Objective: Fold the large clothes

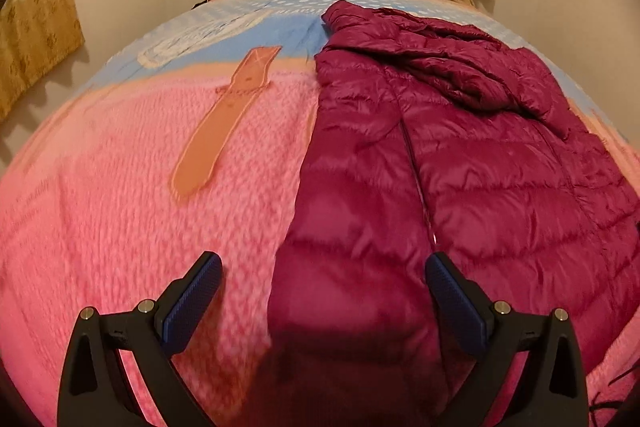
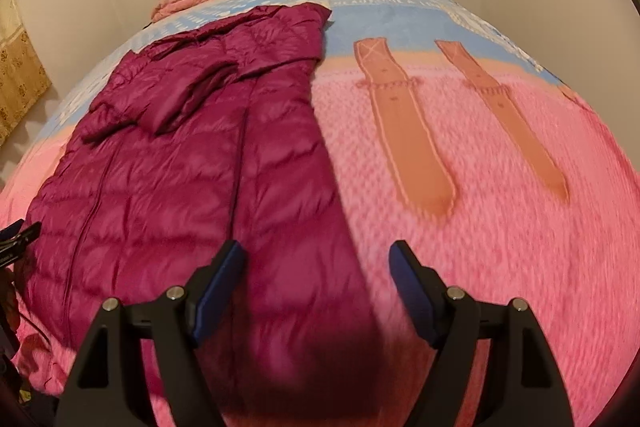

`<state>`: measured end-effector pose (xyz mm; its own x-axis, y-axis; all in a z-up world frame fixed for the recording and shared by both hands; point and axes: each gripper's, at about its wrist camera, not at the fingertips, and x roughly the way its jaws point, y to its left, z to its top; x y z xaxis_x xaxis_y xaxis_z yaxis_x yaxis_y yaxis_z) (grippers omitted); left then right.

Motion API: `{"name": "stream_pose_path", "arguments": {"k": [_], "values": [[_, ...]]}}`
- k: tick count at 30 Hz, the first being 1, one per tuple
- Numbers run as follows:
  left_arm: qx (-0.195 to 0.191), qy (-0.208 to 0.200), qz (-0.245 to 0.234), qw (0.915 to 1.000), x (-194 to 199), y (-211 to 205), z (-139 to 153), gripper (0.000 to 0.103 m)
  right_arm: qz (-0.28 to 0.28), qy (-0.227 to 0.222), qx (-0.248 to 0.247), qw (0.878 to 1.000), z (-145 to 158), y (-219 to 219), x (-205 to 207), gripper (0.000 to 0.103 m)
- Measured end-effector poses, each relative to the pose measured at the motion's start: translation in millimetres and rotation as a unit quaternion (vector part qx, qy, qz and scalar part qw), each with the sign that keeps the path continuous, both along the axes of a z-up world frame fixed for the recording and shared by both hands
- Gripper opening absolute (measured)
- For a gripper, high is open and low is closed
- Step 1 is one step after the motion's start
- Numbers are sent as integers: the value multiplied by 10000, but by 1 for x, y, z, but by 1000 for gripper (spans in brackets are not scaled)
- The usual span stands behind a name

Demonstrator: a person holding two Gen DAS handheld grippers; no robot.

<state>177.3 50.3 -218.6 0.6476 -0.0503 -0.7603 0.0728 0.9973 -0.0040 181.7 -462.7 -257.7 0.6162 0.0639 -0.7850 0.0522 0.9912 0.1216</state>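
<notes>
The jacket lies flat along the bed: puffy, light, slippery. Left hand-held gripper and right hand-held gripper stand apart, empty; suggest pinching the near hem corners.

Both claws tilt steeply downward with blue-padded fingers spread wide and nothing between them, the left claw slightly wider apart than the right claw.
</notes>
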Motion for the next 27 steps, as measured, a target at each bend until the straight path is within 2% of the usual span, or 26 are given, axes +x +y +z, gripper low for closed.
{"name": "stream_pose_path", "arguments": {"k": [2, 4, 7, 9, 10, 11, 12, 13, 14, 16, 19, 22, 27], "values": [[-72, -7, -29, 10000, -7, 1, -1, 102, 80, 23, -45, 10000, -2, 5, -11, 70], [-40, -28, -105, 9999, -13, 0, -1, 102, 98, 30, 28, 9999, -1, 5, -22, 56], [1, -57, -208, 9998, -23, 0, -4, 100, 83, 31, 99, 9999, -2, 4, -33, 42], [-117, -49, -292, 9995, -27, 1, -6, 89, 64, 0, 99, 9999, -4, 5, -39, 37], [-272, -20, -390, 9989, -29, 1, -5, 75, 72, -38, 78, 9999, -5, 6, -42, 32], [-310, -8, -423, 9986, -29, 1, -4, 66, 88, -64, 74, 9999, -5, 8, -44, 29], [-166, -71, -434, 9989, -31, -3, -1, 57, 123, -97, 102, 9998, -6, 9, -45, 20], [39, -171, -469, 9987, -33, -6, 2, 33, 146, -126, 154, 9997, -6, 11, -47, 14], [164, -224, -534, 9982, -35, -7, 5, 13, 155, -151, 216, 9995, -5, 12, -48, 13], [-21, -200, -577, 9981, -36, -3, 11, 7, 169, -214, 306, 9992, -2, 13, -52, 10], [-4, -393, -660, 9970, -46, 1, 27, 5, 225, -422, 424, 9980, 10, 16, -64, 9], [-187, -596, -788, 9949, -60, 7, 51, 4, 281, -629, 574, 9960, 26, 16, -80, 8], [-737, -968, -980, 9877, -96, 24, 107, 4, 373, -1154, 659, 9904, 69, 19, -120, 8]]}}
